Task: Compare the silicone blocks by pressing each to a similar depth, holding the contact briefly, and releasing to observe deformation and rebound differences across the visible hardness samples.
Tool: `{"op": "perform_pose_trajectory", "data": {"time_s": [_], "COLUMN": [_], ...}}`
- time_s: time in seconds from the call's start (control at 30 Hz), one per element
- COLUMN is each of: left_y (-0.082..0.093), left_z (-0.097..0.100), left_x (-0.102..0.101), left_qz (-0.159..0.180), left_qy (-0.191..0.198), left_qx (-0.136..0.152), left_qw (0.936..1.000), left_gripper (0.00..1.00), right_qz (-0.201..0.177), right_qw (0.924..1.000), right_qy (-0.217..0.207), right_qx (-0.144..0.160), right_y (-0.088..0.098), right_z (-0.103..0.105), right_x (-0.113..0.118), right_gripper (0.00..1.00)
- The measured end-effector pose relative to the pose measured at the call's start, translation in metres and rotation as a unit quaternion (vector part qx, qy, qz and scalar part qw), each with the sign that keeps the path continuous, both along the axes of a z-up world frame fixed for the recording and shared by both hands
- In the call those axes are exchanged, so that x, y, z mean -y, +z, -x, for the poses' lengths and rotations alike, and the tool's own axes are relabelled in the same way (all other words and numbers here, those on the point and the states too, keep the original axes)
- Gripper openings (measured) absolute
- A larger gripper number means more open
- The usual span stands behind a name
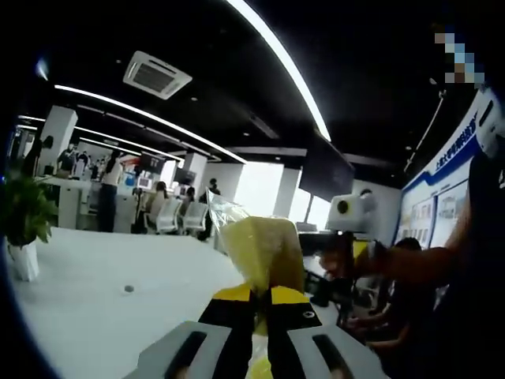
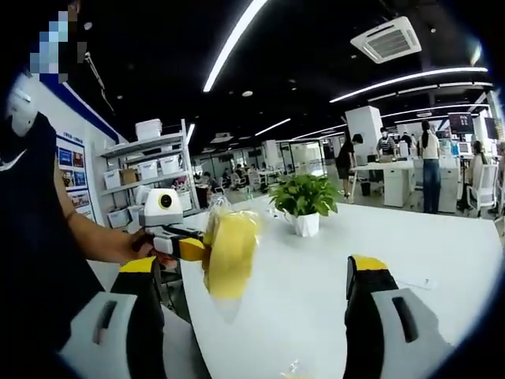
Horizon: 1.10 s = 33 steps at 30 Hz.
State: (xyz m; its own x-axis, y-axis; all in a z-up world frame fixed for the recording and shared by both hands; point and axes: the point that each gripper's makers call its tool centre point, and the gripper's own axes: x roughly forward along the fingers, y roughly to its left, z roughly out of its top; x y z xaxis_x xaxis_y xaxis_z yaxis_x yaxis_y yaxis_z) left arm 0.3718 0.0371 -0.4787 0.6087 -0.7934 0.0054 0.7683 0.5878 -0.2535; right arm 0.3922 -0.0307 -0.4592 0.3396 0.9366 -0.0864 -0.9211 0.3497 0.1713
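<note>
The left tool [image 1: 260, 304] is clenched on a yellow silicone block in a clear bag [image 1: 264, 253], lifting it above the white tabletop [image 1: 95, 300], probably so the other tool can reach its face; in the right gripper view the block [image 2: 230, 251] hangs edge-on just ahead, beside the person's hand [image 2: 138, 246]. The right tool [image 2: 256, 288] is released, jaws spread wide, seemingly ready to press, not yet touching it

text: none legible | wall posters [image 1: 442, 207]: print too small to read
</note>
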Motion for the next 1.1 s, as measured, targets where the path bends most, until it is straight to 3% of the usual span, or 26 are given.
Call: {"op": "perform_pose_trajectory", "data": {"time_s": [0.07,0.77,1.1], "left_y": [0.0,0.014,0.01], "left_z": [-0.001,-0.002,0.005], "left_x": [0.0,0.012,0.02], "left_qz": [0.001,0.011,-0.003], "left_qy": [-0.001,-0.013,-0.031], "left_qx": [-0.001,0.013,0.017], "left_qw": [1.0,0.9998,0.9994], "left_gripper": [0.03,0.03,0.03], "right_qz": [-0.007,-0.015,-0.042], "right_qw": [1.0,0.9995,0.998], "right_qy": [-0.005,0.026,0.042], "right_qx": [0.002,-0.012,-0.022], "right_y": [0.004,0.005,0.019], "right_z": [-0.002,0.005,0.007], "right_x": [-0.002,-0.021,-0.027], "right_gripper": [0.88,0.69,0.57]}}
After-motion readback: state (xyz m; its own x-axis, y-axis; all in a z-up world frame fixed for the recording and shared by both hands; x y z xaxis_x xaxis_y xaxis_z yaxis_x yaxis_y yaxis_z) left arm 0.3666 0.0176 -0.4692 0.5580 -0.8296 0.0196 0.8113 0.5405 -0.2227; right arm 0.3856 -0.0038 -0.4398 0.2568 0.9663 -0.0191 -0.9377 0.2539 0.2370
